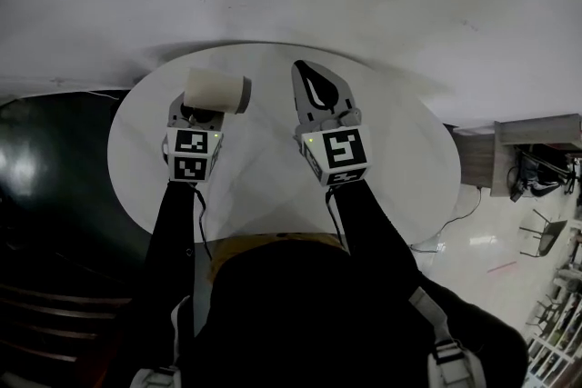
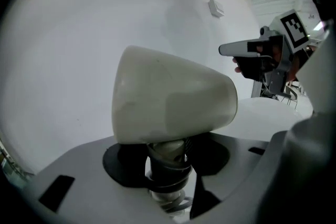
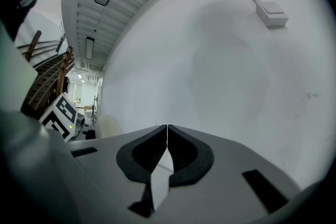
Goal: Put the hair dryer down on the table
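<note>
The hair dryer [image 1: 216, 90] has a cream, cone-shaped body and lies crosswise over the far left part of the round white table [image 1: 400, 141]. My left gripper [image 1: 202, 115] is shut on the dryer's dark handle. In the left gripper view the body [image 2: 168, 97] fills the middle, and the handle with its coiled cord end sits between the jaws of the left gripper [image 2: 168, 165]. My right gripper [image 1: 305, 73] is beside it to the right, jaws shut with nothing in them. The right gripper view shows its tips [image 3: 167, 131] pressed together.
A white wall stands ahead, with a cable and small plug box [image 2: 215, 8] and a white box [image 3: 272, 13] on it. Dark stairs [image 1: 55, 195] lie left of the table. A low shelf unit [image 1: 536, 159] stands at the right.
</note>
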The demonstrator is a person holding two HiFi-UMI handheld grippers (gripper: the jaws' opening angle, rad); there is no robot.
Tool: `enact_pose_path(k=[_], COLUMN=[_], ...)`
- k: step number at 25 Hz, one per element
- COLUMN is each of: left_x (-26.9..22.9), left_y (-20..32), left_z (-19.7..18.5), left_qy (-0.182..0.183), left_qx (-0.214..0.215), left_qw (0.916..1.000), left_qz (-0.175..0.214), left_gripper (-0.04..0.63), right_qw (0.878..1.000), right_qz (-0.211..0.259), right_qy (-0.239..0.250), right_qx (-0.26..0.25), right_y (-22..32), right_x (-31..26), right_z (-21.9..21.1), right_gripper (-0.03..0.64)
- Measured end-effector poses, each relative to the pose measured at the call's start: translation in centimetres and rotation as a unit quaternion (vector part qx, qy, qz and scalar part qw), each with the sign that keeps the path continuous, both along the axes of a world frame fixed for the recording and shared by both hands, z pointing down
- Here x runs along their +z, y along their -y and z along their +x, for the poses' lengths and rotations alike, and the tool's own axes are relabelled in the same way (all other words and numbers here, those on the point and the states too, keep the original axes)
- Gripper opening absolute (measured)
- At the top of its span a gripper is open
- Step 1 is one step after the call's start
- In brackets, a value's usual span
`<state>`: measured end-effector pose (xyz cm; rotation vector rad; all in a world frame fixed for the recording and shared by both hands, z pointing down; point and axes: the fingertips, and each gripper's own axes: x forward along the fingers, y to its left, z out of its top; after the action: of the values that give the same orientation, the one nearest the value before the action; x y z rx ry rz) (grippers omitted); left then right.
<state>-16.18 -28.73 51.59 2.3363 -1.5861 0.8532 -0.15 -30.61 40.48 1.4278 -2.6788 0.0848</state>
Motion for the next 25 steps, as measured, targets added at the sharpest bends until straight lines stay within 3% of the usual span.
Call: enact_pose_path(k=[7,11,25], left_x=[4.2,6.3,11.6], left_y=[2.3,3.5,6.4], left_z=[1.7,2.2,3.4], left_qy=[-0.001,0.03,0.068], left_qx=[0.027,0.046,0.08], left_qw=[0.9987,0.9966,0.9886], left_qz=[-0.044,-0.061,-0.108], left_gripper=[0.209,0.21,0.221], right_qw=[1.0,0.999,0.998], right_qz=[-0.015,-0.018,-0.045], right_qy=[-0.013,-0.016,-0.03], right_qx=[0.016,0.021,0.039], right_y=[0.0,0.3,-0.2], right_x=[1.2,1.4,3.7], right_z=[1.0,1.2,2.0], right_gripper=[0.028,0.028,0.028])
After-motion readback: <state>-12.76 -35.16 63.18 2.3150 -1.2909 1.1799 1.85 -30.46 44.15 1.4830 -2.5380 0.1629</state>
